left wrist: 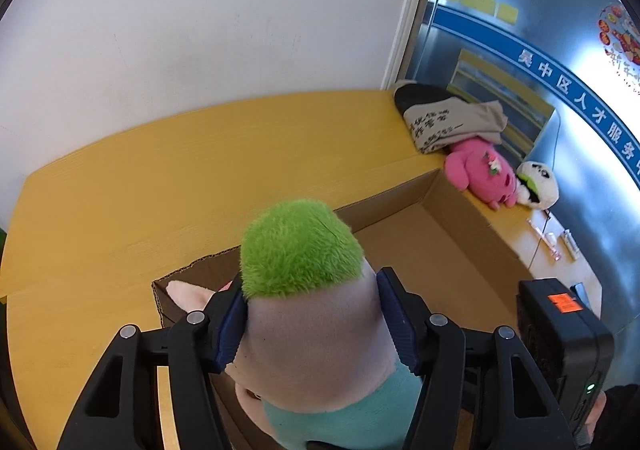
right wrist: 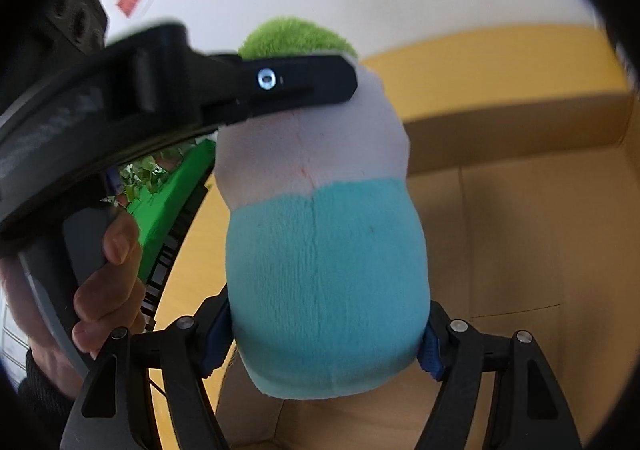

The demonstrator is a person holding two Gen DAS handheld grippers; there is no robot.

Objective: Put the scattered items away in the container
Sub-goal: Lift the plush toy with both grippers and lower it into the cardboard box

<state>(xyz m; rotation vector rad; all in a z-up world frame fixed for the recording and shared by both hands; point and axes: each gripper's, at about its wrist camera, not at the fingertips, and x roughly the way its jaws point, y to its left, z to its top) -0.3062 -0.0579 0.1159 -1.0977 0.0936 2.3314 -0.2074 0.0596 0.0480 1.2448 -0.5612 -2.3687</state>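
A plush toy (left wrist: 308, 314) with a green furry top, pale lilac middle and teal lower body is held over the open cardboard box (left wrist: 460, 242). My left gripper (left wrist: 312, 314) is shut on its lilac upper part, and my right gripper (right wrist: 320, 338) is shut on its teal lower part (right wrist: 324, 274). In the right wrist view the left gripper's finger (right wrist: 280, 86) crosses the toy just under the green top. A pink plush ear (left wrist: 188, 296) shows inside the box at its left corner.
The box stands on a yellow table (left wrist: 160, 186). At the table's far right lie a folded beige and black cloth (left wrist: 448, 118), a pink plush (left wrist: 480, 174) and a white panda plush (left wrist: 538, 184). Small packets and a cable (left wrist: 552, 238) lie beyond the box. A white wall stands behind.
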